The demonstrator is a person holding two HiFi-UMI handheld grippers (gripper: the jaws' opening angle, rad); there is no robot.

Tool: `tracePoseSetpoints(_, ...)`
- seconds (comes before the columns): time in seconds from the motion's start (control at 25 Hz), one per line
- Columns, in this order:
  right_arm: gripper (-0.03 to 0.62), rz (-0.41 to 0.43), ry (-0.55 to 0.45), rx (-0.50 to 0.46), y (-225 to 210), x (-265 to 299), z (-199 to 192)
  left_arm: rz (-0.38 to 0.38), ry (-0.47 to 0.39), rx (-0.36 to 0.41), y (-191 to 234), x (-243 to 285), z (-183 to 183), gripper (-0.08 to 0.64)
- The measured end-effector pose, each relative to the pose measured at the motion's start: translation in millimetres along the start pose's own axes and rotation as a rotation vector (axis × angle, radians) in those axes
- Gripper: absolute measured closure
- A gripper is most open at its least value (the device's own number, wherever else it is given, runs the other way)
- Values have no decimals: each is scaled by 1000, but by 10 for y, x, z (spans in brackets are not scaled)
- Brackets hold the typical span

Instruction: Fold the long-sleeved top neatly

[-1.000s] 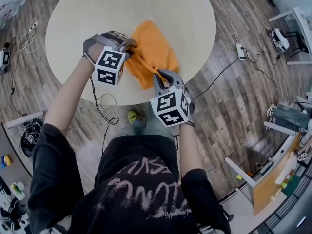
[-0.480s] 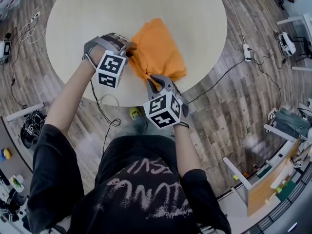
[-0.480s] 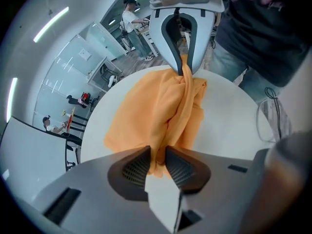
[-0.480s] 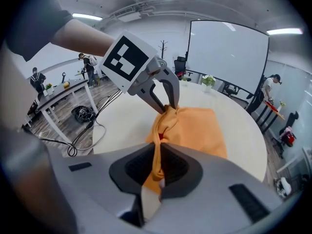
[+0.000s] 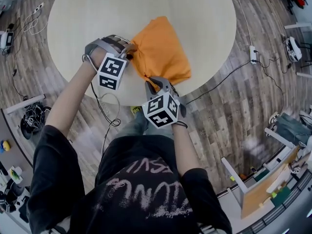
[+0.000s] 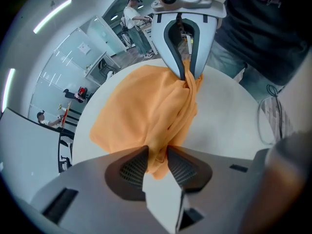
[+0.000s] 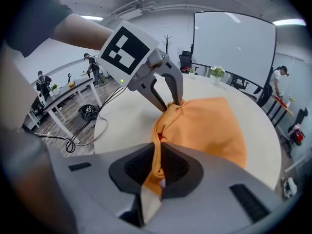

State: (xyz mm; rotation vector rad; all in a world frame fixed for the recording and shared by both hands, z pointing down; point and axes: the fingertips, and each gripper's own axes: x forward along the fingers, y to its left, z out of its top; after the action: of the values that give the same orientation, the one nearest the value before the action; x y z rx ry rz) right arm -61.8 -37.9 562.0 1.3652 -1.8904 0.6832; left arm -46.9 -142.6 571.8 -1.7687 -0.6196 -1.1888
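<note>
Orange top, bunched into a rough fold, lies at the round counter's near edge.
Left claw, its jaws just opening, has cloth gathered between them; right claw narrowly pinches a twisted corner.

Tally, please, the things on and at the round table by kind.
Orange top: 1
Round table: 1
Grippers: 2, left gripper (jaws have just been opening, top between them) and right gripper
Total: 4
</note>
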Motion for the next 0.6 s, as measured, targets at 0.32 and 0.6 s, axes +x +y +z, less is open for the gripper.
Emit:
tracePoseSetpoints(0.32, 531, -36, -45, 24, 1, -117, 58, 46, 1, -98, -8, -196, -58, 402)
tracePoseSetpoints(0.6, 518, -67, -84, 38, 61, -332, 179, 147, -35, -268, 94, -574, -107, 402)
